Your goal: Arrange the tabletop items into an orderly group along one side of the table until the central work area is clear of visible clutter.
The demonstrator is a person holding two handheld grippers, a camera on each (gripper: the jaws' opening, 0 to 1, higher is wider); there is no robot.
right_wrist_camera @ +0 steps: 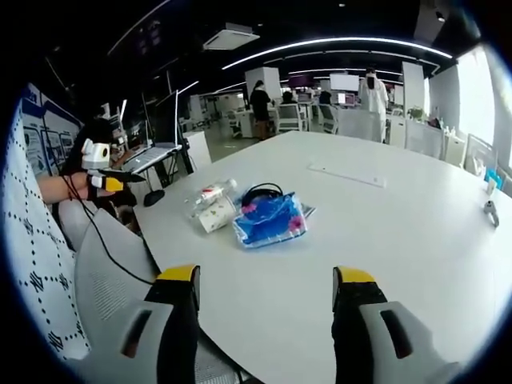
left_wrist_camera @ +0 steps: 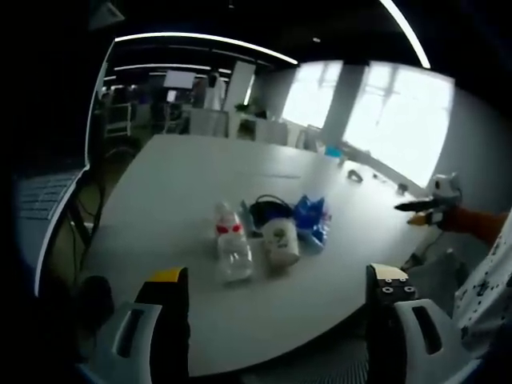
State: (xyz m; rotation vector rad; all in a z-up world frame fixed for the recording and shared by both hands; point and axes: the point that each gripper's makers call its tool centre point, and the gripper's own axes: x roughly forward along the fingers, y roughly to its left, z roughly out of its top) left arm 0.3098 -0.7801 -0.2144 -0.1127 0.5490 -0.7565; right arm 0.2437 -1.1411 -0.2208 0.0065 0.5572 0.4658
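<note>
Both tongs spread, empty | white table: bottle, blue pouch, perhaps a cup | open-plan office

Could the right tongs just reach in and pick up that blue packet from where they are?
Probably yes. The right tongs are open and aimed at the blue packet, with bare table between them. The black cable and bottle lie behind it.
</note>
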